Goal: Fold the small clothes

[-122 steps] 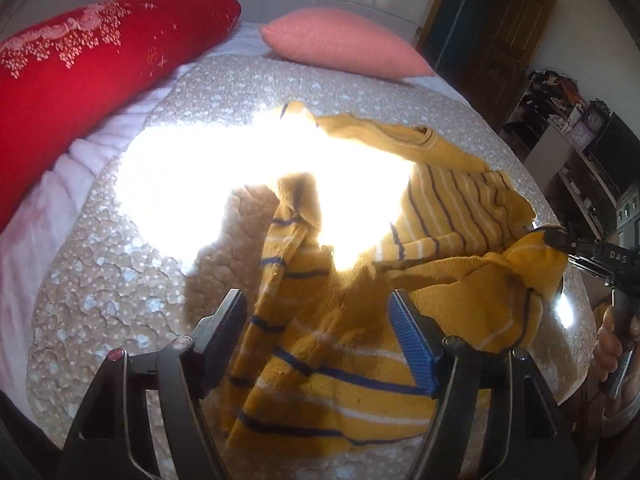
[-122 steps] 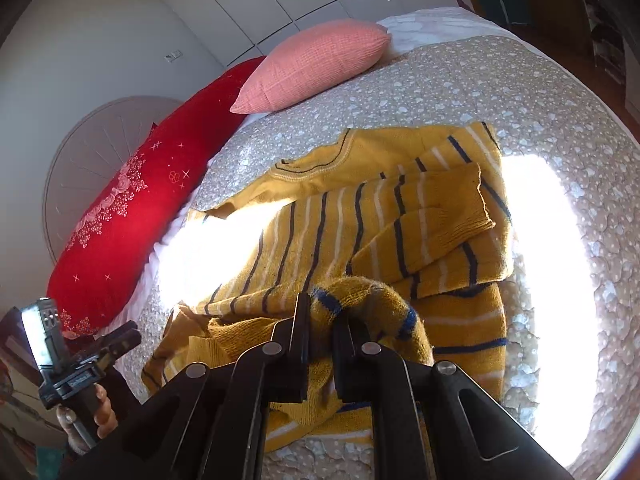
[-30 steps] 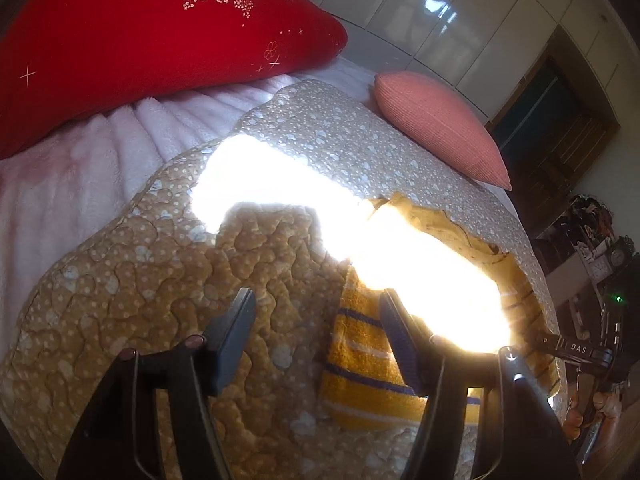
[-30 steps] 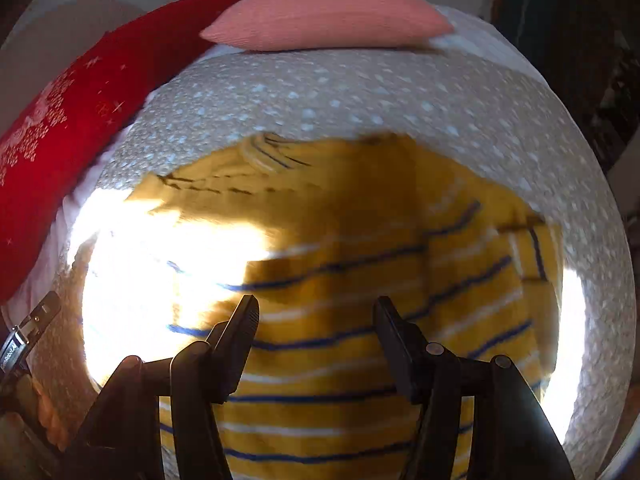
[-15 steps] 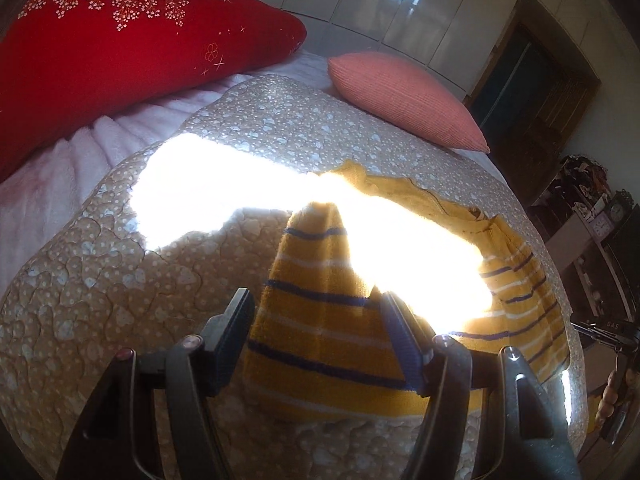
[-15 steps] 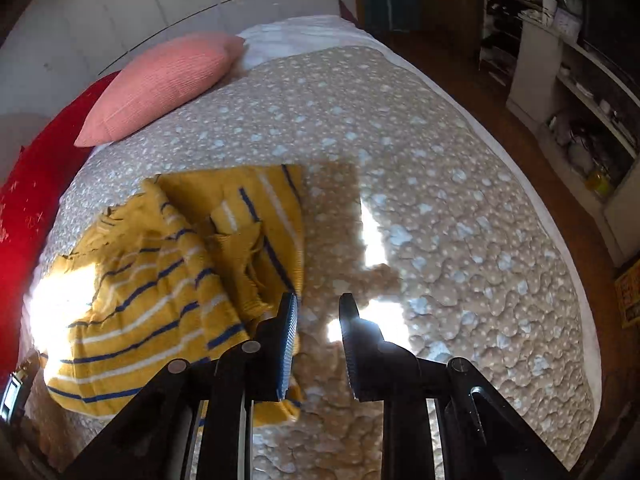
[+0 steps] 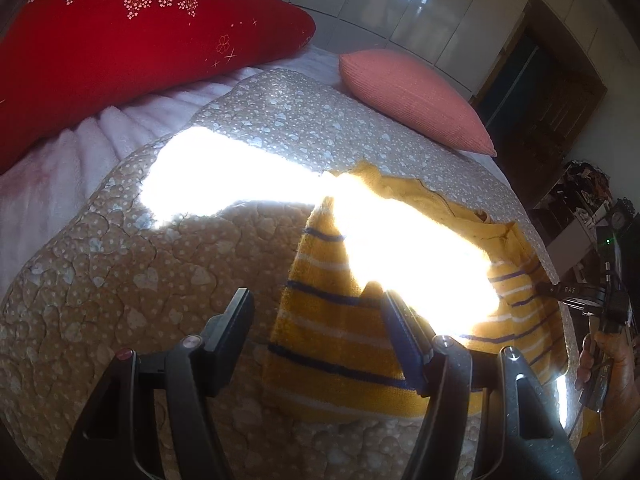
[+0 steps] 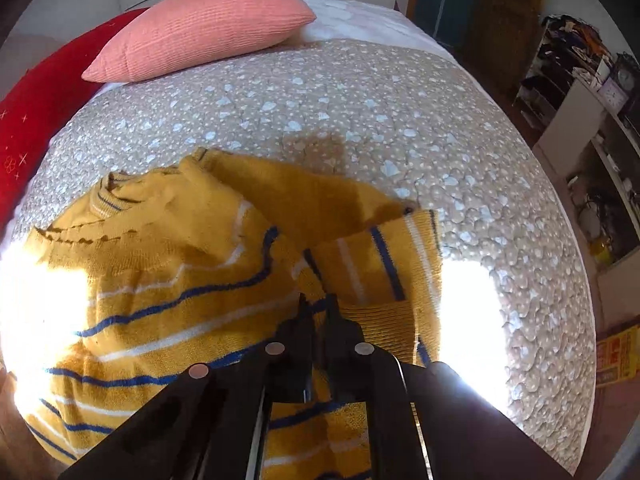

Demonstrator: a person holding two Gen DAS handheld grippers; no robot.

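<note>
Right wrist view: my right tongs (image 8: 316, 300) pinch a fold of the yellow sweater (image 8: 168, 264) on the bed (image 8: 360, 100), I think to pull it over. My left tongs (image 7: 320, 320) hang open above its edge.

- Both views are bent by strong fisheye distortion, with the corners lost to black.
- A band of hard sunlight is thrown across the quilt (image 7: 256, 128) and the yellow sweater (image 7: 332, 344) in the left wrist view; detail there is burnt out to white.
- In the right wrist view, glare patches are seen at the sweater's (image 8: 168, 280) left and right edges.
- Shadow is cast over the near quilt and a patch beyond the sweater.
- The room at the right is left dim.
</note>
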